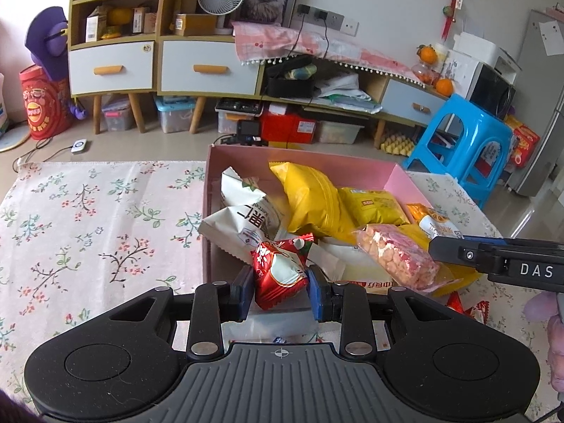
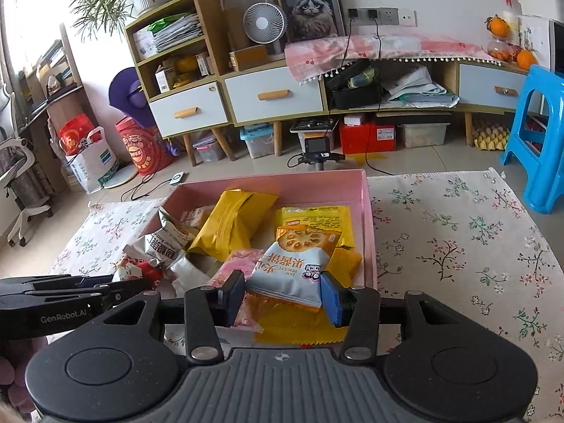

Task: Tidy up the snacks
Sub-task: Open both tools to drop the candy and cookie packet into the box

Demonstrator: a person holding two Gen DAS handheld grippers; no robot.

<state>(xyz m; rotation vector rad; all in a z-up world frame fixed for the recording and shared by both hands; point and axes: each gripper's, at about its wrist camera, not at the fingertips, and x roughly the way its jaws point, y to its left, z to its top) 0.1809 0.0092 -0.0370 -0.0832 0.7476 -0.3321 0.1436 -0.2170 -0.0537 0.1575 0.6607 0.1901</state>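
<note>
My left gripper (image 1: 280, 287) is clamped narrowly on a red-and-white snack packet (image 1: 282, 275), its lower end hidden between the blue pads. My right gripper (image 2: 282, 298) grips a pale-blue jam biscuit pack (image 2: 294, 271) with jaws partly open; the pack's bottom edge is cut off by the fingers. Both packs sit over the near edge of the pink box (image 2: 368, 218). Beyond the jaws lie yellow bags (image 1: 313, 197); their print is hard to read. Floral cloth (image 1: 88, 218) flanks the box.
</note>
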